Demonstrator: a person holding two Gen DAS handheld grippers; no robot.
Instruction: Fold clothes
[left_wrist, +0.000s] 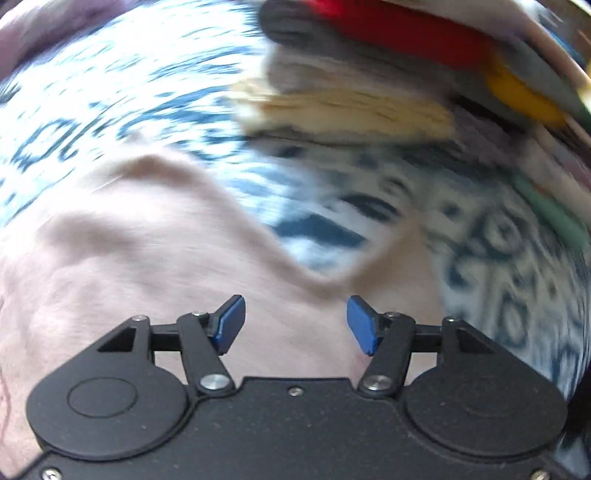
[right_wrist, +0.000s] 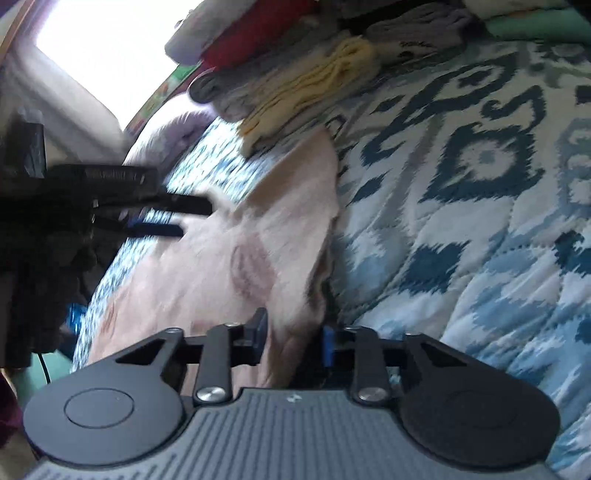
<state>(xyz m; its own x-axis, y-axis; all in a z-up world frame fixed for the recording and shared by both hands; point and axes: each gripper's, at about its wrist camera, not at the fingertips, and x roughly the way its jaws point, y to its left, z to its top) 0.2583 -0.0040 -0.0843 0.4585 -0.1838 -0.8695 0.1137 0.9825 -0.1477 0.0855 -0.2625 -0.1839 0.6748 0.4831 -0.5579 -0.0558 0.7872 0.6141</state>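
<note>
L gripper jaws wide, empty – R gripper jaws w/ pink garment between

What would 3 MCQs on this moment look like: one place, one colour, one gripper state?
1. Where does the pink garment lie?
A. on the patterned quilt
B. on a wooden floor
C. on a hanger

2. What colour is the folded item between the grey ones in the pile, next to the garment?
A. black
B. pale yellow
C. white

3. How does the left gripper stand?
A. shut on a sock
B. shut with nothing in it
C. open above the garment

Key:
1 A, the blue and white quilt shows around the garment in both views.
2 B, the yellow item sits between grey folds.
3 C, its blue pads stand wide apart with only pink cloth seen behind them; the right gripper has the garment between its pads.
</note>
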